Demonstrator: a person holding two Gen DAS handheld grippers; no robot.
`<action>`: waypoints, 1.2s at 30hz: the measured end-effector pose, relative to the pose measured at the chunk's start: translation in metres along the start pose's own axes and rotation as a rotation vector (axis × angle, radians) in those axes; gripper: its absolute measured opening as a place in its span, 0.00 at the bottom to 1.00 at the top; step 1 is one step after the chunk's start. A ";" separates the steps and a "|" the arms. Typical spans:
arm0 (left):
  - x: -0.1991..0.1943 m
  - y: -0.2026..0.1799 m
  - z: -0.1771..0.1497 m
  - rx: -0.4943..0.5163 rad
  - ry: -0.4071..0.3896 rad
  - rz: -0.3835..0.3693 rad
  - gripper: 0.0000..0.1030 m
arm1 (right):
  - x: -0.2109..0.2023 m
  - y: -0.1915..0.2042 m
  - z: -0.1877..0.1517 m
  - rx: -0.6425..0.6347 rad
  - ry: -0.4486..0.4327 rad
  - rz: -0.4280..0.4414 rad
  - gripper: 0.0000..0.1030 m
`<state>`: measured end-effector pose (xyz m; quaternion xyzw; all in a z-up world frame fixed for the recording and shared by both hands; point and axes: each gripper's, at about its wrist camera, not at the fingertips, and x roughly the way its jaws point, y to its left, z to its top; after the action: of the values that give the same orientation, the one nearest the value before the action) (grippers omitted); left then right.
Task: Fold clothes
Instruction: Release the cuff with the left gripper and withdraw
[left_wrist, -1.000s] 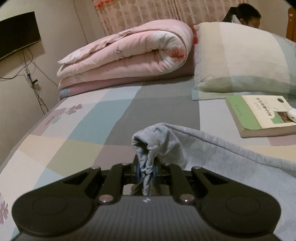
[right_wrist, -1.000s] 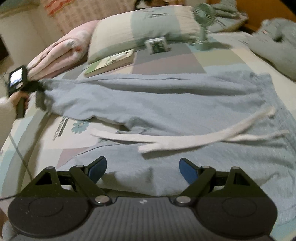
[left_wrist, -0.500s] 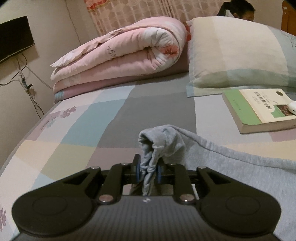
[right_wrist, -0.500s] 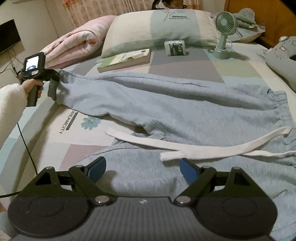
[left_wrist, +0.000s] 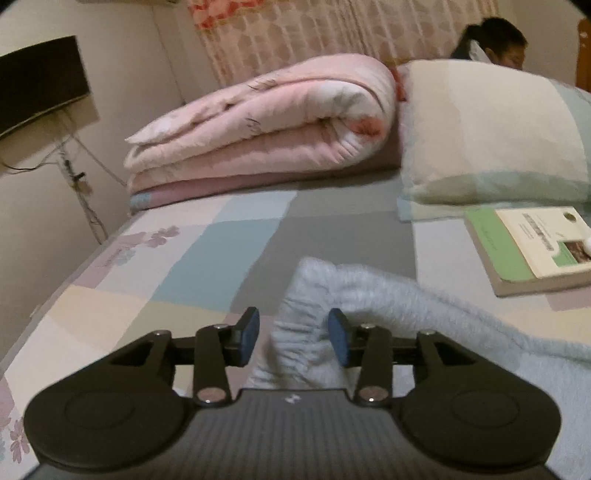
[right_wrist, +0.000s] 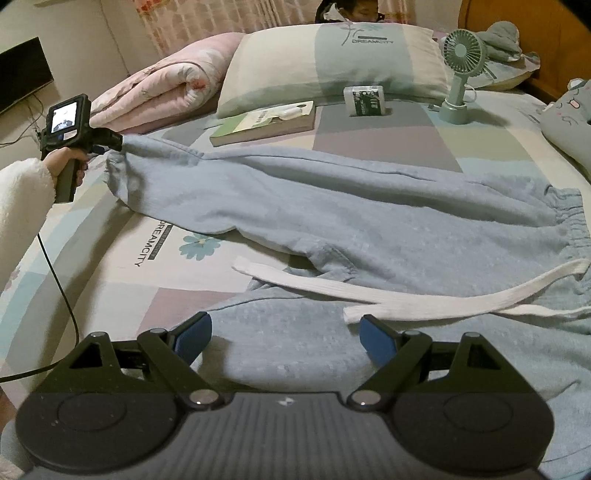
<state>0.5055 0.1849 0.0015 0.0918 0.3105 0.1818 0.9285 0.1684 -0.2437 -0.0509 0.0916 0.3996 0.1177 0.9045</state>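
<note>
1. I am holding the left gripper (left_wrist: 293, 334) at the cuff (left_wrist: 295, 325) of the far leg of the trousers (right_wrist: 332, 206); its jaws are standing apart, with the gathered cuff lying between the pads and not pinched.
2. I am hovering the right gripper (right_wrist: 286, 334) over the near leg (right_wrist: 295, 343); its jaws are gaping wide, gripping nothing.
3. The trousers are lying lengthwise across the bed (right_wrist: 388, 144), far leg drawn out towards my left hand (right_wrist: 68, 162), waistband (right_wrist: 569, 218) to the right, and the white drawstring (right_wrist: 406, 295) is trailing loose over the near leg.
4. The legs are lying apart, not stacked, so the garment is not folded at present. This fits either a leg being laid out flat or a cuff being taken up to carry across; I cannot tell which.
5. For a neat fold, I judge the drawstring should be lying tucked inside, the soft knit smoothed flat, and any grip taken across the whole cuff.
6. The book (right_wrist: 262, 123) is sitting just beyond the far leg; dragged cloth may catch it.
</note>
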 end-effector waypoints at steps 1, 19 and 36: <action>-0.001 0.003 0.001 -0.009 -0.007 0.005 0.47 | 0.000 0.000 0.000 0.000 0.001 0.001 0.88; 0.040 0.074 -0.110 -0.534 0.304 -0.254 0.46 | -0.001 0.001 -0.001 0.010 0.006 0.016 0.88; 0.025 0.071 -0.117 -0.458 0.245 -0.057 0.31 | -0.012 -0.016 0.005 -0.024 0.009 -0.069 0.88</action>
<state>0.4322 0.2668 -0.0846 -0.1524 0.3741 0.2309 0.8852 0.1665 -0.2628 -0.0433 0.0665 0.4050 0.0916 0.9073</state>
